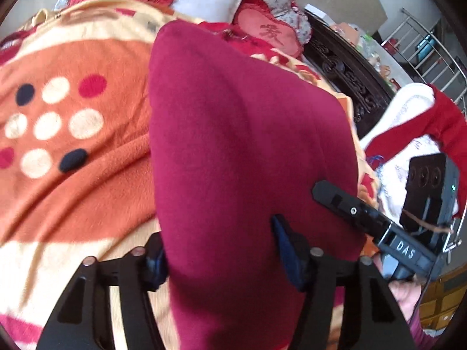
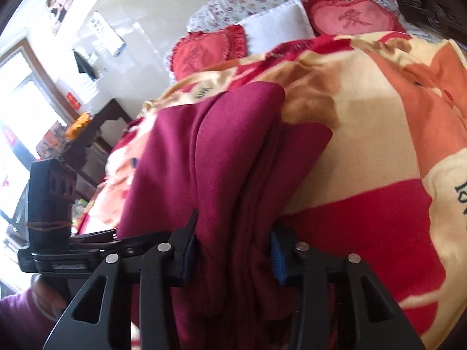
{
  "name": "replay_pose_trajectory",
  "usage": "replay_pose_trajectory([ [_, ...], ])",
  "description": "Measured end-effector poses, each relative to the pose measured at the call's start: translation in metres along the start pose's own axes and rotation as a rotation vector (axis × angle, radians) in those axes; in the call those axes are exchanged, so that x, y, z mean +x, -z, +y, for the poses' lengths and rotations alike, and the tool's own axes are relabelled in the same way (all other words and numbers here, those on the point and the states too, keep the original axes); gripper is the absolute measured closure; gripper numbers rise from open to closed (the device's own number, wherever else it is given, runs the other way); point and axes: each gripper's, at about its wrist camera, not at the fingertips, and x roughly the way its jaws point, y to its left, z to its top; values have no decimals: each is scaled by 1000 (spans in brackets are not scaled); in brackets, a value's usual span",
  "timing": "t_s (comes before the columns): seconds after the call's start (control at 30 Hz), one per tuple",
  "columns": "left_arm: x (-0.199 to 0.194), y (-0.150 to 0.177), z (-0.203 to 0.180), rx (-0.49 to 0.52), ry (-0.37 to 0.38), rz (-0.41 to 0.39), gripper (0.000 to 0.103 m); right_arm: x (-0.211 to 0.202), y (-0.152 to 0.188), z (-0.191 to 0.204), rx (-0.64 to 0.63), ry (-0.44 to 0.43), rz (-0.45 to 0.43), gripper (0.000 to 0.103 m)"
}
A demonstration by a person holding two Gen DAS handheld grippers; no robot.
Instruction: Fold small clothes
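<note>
A maroon fleece garment [image 1: 233, 134] lies in thick folds on the blanket. In the left wrist view it fills the gap between my left gripper's [image 1: 221, 250] blue pads, which press on it from both sides. A black finger [image 1: 338, 201] of the other gripper rests against the cloth's right edge. In the right wrist view the folded layers of the garment [image 2: 221, 151] run down between the pads of my right gripper [image 2: 235, 233], which is shut on them. The left gripper's body [image 2: 52, 192] shows at the left, held by a hand.
An orange and cream blanket [image 1: 73, 145] with coloured dots covers the bed. Red heart cushions [image 1: 268, 35] and a white pillow [image 1: 210, 0] lie at its head. A dark carved bed frame [image 1: 344, 67] and red and white clothes [image 1: 423, 122] are on the right.
</note>
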Motion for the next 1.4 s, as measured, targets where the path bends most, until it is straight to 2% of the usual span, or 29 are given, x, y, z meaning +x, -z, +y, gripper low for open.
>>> replay_pose_trajectory([
  [0.13,-49,22,-6,4,4,6,40,-26,5,23,-1,-91,45,80],
  [0.23,-79,51,-5,-2,-49,38,40,-33,24,36,30,-165,108,79],
  [0.3,-86,70,-2,-10,-76,43,39,-29,41,43,47,-196,142,75],
  [0.37,-80,92,5,-13,-134,77,37,-13,63,48,25,-149,197,65],
  [0.43,-66,109,16,-11,-198,125,32,-5,78,49,0,-77,247,63],
  [0.53,-73,124,18,5,-253,41,20,-19,84,49,2,-64,199,62],
  [0.6,-83,124,9,41,-299,-25,19,-35,80,53,-15,-26,142,62],
  [0.7,-87,126,6,50,-321,-62,16,-49,70,64,-65,26,78,62],
  [0.77,-86,125,12,46,-327,-60,16,-46,65,76,-109,30,71,65],
  [0.8,-81,122,11,45,-336,-62,16,-42,65,80,-120,40,79,72],
  [0.87,-74,117,10,42,-357,-61,16,-19,64,83,-115,81,135,97],
  [0.93,-74,117,10,36,-362,-66,16,-8,63,82,-125,104,148,103],
  [1.1,-77,120,11,29,-360,-85,10,-25,67,82,-185,167,95,103],
  [1.2,-73,122,10,29,-367,-78,9,-10,78,80,-220,240,129,103],
  [1.3,-72,124,8,31,-372,-76,9,-16,81,80,-197,222,101,103],
  [1.33,-72,124,8,32,-376,-76,9,-23,79,78,-161,202,94,94],
  [1.4,-72,125,7,34,-381,-80,9,-35,76,79,-128,182,81,91],
])
